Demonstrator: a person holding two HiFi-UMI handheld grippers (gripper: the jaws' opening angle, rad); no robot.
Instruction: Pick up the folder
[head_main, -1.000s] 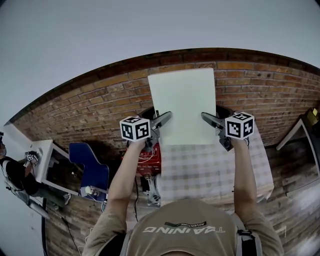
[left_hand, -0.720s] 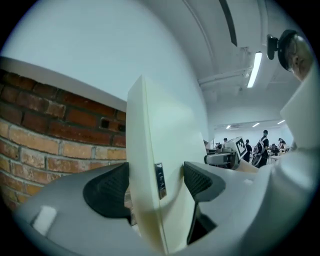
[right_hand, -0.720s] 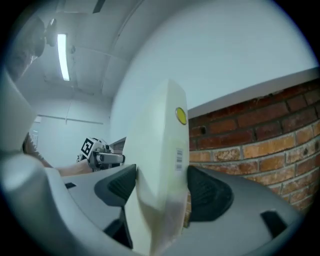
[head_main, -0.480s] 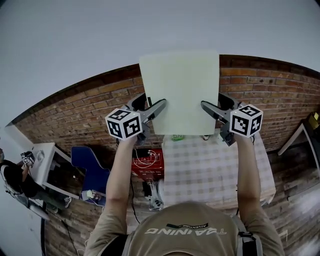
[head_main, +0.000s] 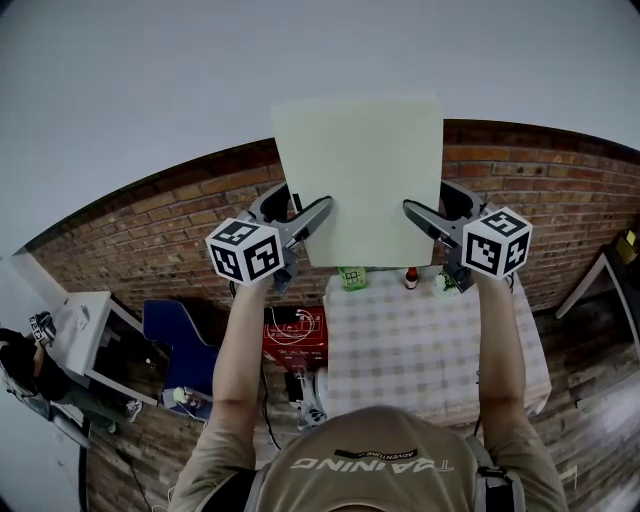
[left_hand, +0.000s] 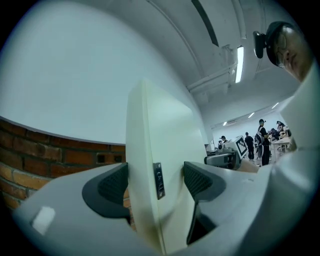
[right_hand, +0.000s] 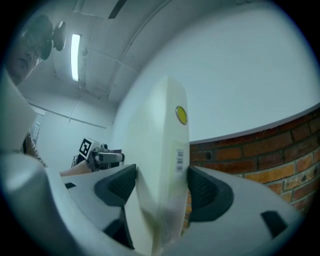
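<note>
Folder (head_main: 360, 180) clamped between left tongs (head_main: 322, 212), right tongs (head_main: 412, 214).

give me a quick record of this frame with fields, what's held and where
held item: folder, pale, plain face toward the head view
left gripper: shut on folder's left edge
right gripper: shut on folder's right edge
folder position: in the air, clear of the checked table
on table: small bottle near far edge

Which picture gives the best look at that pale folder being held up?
The head view: the folder shows its whole flat face, with the left gripper and right gripper clamping its side edges. Each gripper view shows it only edge-on between that gripper's jaws.
</note>
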